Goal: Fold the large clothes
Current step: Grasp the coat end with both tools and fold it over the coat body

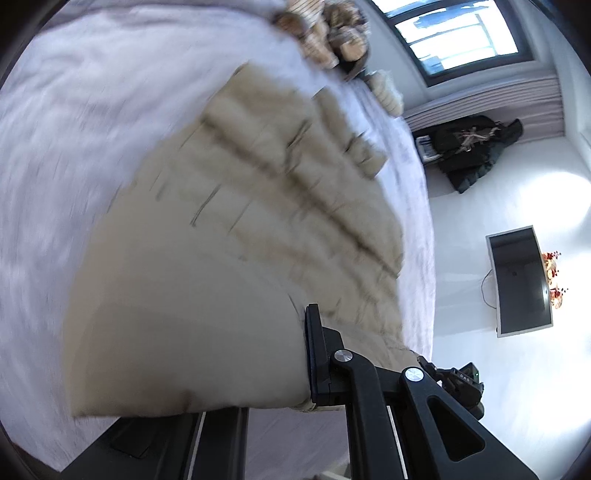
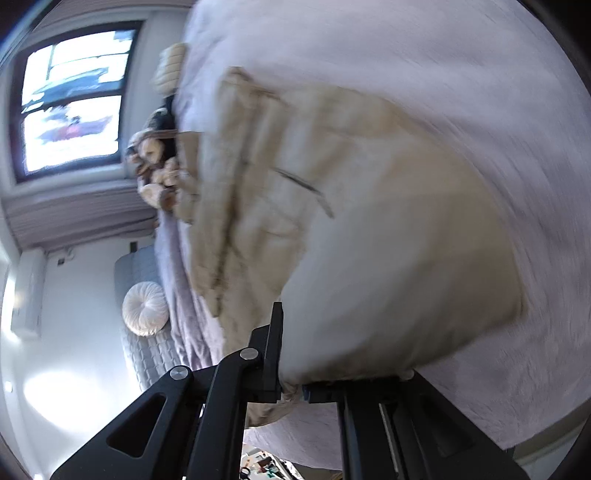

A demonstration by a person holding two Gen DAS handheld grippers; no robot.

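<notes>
A large beige padded coat (image 1: 229, 229) lies spread on a bed covered with a pale lilac blanket (image 1: 74, 122). In the left wrist view my left gripper (image 1: 308, 373) is shut on the coat's near edge, and the cloth bulges up in front of it. The right wrist view shows the same coat (image 2: 369, 206), with my right gripper (image 2: 291, 391) shut on a bunched fold of its hem. Both pictures are blurred. In each view the coat hides one of the two fingers.
Stuffed toys (image 1: 328, 33) are piled at the far end of the bed under a window (image 1: 458, 33). Dark clothes (image 1: 469, 147) lie on the white floor beside a flat screen (image 1: 521, 280). A round white cushion (image 2: 146, 308) rests against the quilted bed side.
</notes>
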